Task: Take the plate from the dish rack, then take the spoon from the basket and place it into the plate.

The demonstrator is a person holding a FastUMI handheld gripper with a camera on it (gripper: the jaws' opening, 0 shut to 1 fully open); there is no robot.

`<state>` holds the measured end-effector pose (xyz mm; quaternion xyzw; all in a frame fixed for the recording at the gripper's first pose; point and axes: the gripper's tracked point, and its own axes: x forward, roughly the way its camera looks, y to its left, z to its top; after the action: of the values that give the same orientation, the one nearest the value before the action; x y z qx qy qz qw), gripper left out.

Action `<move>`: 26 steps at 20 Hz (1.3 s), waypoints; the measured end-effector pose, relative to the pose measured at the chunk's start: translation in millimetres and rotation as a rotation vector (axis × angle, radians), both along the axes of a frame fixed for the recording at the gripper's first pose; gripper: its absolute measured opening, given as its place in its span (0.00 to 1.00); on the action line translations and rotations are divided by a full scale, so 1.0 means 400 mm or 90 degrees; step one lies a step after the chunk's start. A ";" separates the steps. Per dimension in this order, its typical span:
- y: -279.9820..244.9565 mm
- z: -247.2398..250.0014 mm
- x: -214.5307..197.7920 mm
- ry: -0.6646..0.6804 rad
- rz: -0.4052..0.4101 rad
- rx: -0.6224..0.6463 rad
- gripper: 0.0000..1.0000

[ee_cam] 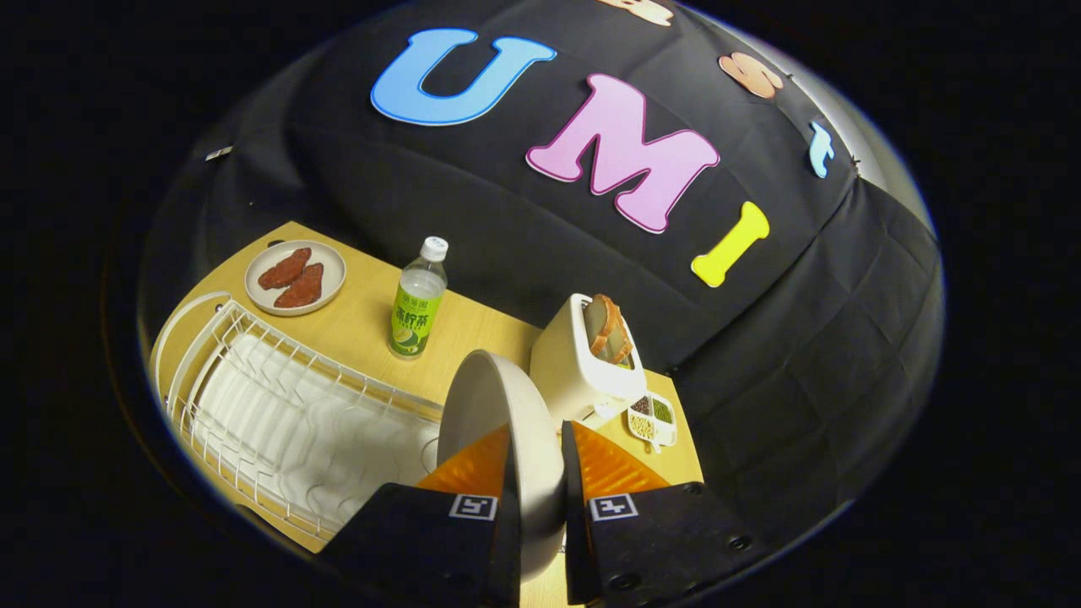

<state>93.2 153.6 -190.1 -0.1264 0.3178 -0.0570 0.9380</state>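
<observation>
A pale wooden table [473, 333] runs along the booth's black cloth wall. From the left: a white wire dish rack [279, 414], a small plate of reddish food [295, 277] behind it, a bottle [418, 300], then a toaster [578, 363] holding bread and a little divided dish [652, 418], its contents too small to name. The gripper [539, 473] is closed on the plate [507, 422], which stands on edge between both fingers, seemingly clear of the rack; its lower rim is hidden.

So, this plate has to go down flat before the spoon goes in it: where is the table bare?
The gripper is shut on the plate, held on edge. The widest bare wood lies between the dish rack, the plate of meat and the bottle. A narrower strip runs between the bottle and the toaster. It is crowded around the toaster and the small divided dish.
</observation>
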 end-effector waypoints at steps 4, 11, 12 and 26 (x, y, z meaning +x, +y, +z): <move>-0.036 0.042 -0.029 -0.012 -0.015 0.084 0.25; -0.122 0.116 -0.129 -0.026 -0.006 0.242 0.25; -0.134 0.122 -0.149 -0.027 -0.005 0.264 0.25; -0.279 -0.149 -0.539 0.155 -0.098 0.553 0.25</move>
<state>-122.4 41.9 -249.9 0.2969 0.4286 0.0271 0.8529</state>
